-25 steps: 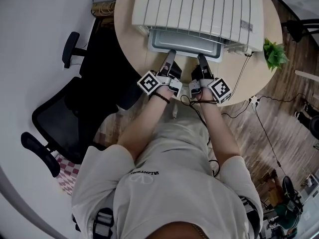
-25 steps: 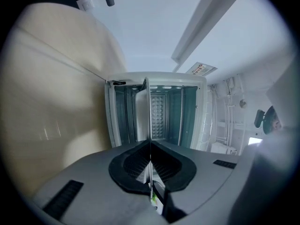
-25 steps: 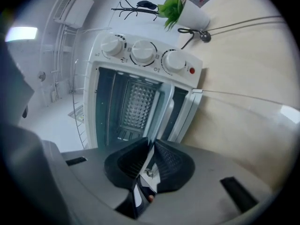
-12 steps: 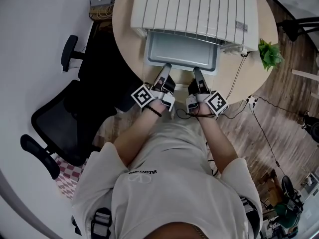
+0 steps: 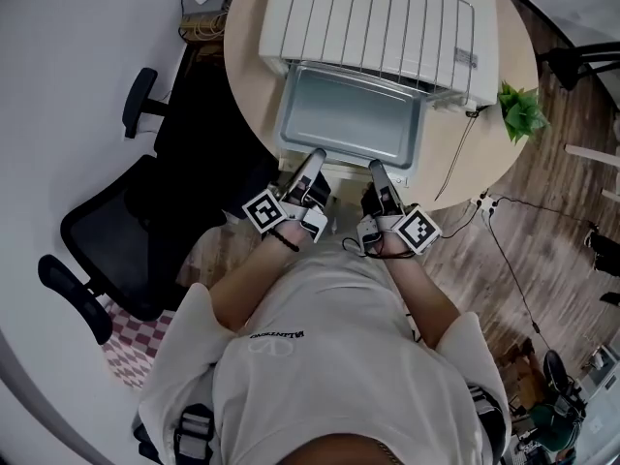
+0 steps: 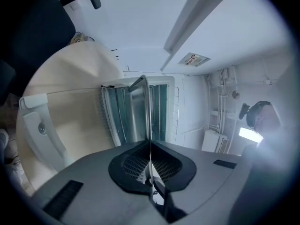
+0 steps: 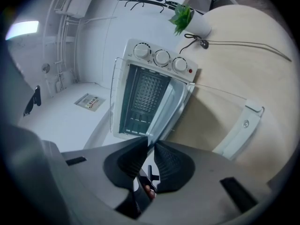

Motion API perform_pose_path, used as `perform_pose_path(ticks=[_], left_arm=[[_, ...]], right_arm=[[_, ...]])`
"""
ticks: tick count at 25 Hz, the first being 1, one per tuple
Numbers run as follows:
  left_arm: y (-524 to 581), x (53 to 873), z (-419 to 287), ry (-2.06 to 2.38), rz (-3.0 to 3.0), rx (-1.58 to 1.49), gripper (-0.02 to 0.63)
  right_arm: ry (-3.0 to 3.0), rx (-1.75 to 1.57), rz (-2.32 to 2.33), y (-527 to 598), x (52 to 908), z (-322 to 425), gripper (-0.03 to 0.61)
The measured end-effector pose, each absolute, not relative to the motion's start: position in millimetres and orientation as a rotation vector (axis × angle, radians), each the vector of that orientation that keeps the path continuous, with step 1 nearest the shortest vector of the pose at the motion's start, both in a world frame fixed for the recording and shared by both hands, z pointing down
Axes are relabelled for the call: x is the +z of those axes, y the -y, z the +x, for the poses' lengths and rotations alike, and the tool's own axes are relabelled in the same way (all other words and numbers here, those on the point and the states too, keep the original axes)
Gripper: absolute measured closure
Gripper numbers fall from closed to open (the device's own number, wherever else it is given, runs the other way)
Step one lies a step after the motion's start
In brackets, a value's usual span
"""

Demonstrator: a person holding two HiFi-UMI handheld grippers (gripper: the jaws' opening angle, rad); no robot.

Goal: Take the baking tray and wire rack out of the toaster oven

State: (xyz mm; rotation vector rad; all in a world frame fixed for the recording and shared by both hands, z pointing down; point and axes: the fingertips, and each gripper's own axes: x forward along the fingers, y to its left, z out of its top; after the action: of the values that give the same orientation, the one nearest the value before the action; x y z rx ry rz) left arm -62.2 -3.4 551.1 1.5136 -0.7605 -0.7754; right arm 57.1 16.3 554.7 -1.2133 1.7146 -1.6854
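The grey baking tray [image 5: 351, 114] sticks most of the way out of the white toaster oven [image 5: 378, 17], above its lowered door. My left gripper [image 5: 316, 154] is shut on the tray's near rim at the left. My right gripper [image 5: 374, 167] is shut on the same rim at the right. The left gripper view shows the tray [image 6: 137, 111] edge-on, running from the closed pads of the left gripper [image 6: 150, 149] towards the oven [image 6: 164, 107]. From the right gripper [image 7: 152, 146], the tray rim [image 7: 165, 114] leads to the open oven [image 7: 150, 93]. A thin wire frame [image 5: 477, 13] lies on the oven's roof.
The oven stands on a round beige table [image 5: 250, 76] with a small green plant [image 5: 521, 112] at its right edge. The door's white handle [image 7: 243, 125] lies on the tabletop. A power cord [image 5: 463, 153] hangs off the table. A black office chair [image 5: 126, 231] stands at the left.
The tray has slid further out of the oven towards the person. Both grippers have moved back with it, still gripping its near rim.
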Motion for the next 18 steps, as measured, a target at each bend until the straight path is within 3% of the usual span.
perform_pose_path(ticks=[18], left_arm=[[-69.2,450.7,-75.1,0.594,1.698,-0.706,0.607]], right_arm=[[-2.065,-1.445,-1.105,-80.9,449.1,44.9,0.535]])
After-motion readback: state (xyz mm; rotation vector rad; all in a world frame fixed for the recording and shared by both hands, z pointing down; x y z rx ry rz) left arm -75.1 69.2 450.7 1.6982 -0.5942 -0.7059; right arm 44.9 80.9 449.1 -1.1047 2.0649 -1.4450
